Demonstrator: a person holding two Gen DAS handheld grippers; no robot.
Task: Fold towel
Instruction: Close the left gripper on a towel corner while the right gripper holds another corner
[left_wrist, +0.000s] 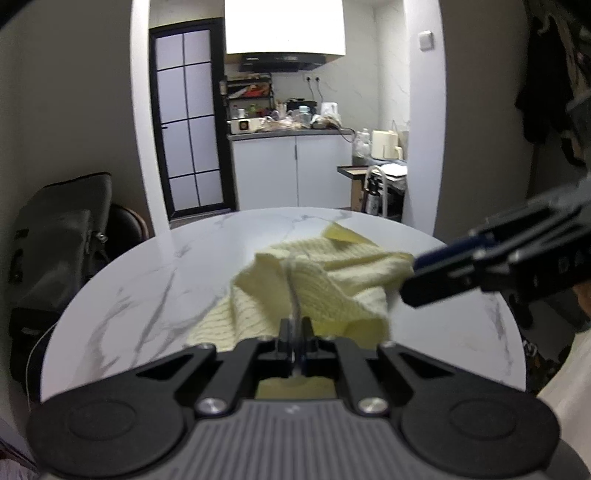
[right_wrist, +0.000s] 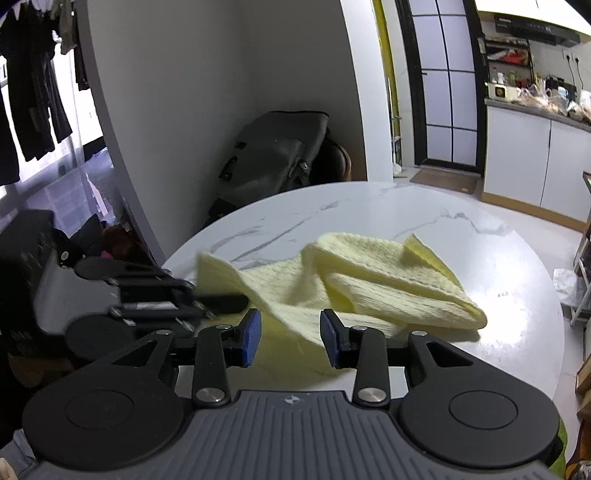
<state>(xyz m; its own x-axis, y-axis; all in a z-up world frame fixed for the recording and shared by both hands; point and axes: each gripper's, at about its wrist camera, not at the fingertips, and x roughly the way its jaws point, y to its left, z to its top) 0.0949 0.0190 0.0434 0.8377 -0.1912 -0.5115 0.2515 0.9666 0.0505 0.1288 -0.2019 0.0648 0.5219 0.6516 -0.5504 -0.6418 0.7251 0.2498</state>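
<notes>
A pale yellow waffle-weave towel (right_wrist: 354, 280) lies crumpled on a round white marble-look surface (right_wrist: 369, 206), approx. mid-surface, nearer the edge where both grippers are. No containers sit on the surface; it carries only the towel.

Left wrist view: the left gripper (left_wrist: 295, 332) has its two fingers pressed together w/ a thin edge of the towel (left_wrist: 306, 280) pinched between them. The cloth rises from the pinch in a ridge and bunches up straight ahead, w/ folds spreading away across the surface (left_wrist: 147, 280). One flat corner of the towel points toward the far edge.

The right gripper (left_wrist: 410, 280) enters from the right side of that view, its tips at the towel's right-hand fold; whether they touch the cloth can't be told there.

Right wrist view: the right gripper (right_wrist: 290, 334) stands wide apart, blue pads facing each other, holding nothing. A flap of towel lies between and just beyond the fingers, not clamped. The left gripper (right_wrist: 221, 301) shows at the left, blurred, at the towel's raised left corner near the surface edge.

Background: a dark bag (right_wrist: 273, 158) leans against a wall beyond the surface; a cluttered kitchen counter (left_wrist: 288, 129) is further back.
</notes>
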